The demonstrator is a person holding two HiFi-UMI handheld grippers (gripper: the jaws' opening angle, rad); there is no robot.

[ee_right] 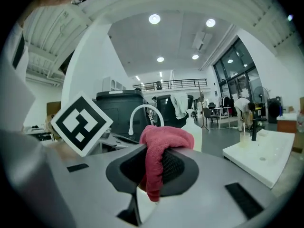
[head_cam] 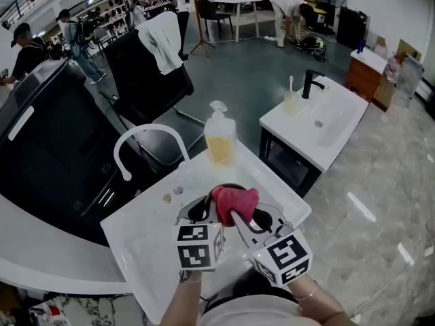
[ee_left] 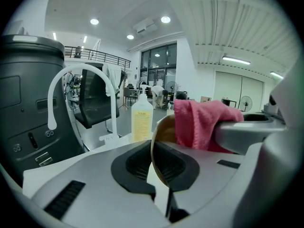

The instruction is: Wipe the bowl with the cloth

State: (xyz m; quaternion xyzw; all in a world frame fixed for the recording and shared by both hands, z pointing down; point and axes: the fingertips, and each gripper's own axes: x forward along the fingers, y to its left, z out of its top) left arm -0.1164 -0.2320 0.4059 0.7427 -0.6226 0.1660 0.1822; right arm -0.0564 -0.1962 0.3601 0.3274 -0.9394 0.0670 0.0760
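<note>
Over the white sink [head_cam: 153, 246], my left gripper [head_cam: 213, 212] is shut on the rim of a tan bowl [head_cam: 198, 210]. In the left gripper view the thin bowl [ee_left: 158, 136] rim stands edge-on between the closed jaws of that gripper [ee_left: 159, 169]. My right gripper [head_cam: 239, 217] is shut on a pink-red cloth [head_cam: 235, 200], and the cloth sits bunched inside the bowl. In the right gripper view the cloth [ee_right: 159, 148] hangs folded over the pinched jaws of the right gripper [ee_right: 150, 177]. The cloth [ee_left: 199, 121] hides most of the bowl's inside.
A white curved faucet [head_cam: 145, 138] rises at the sink's back left. Behind the bowl stands a pump bottle of yellow soap [head_cam: 219, 138]. A second sink unit [head_cam: 319, 124] stands to the right, with a black office chair [head_cam: 146, 80] and a dark machine [head_cam: 47, 124] behind.
</note>
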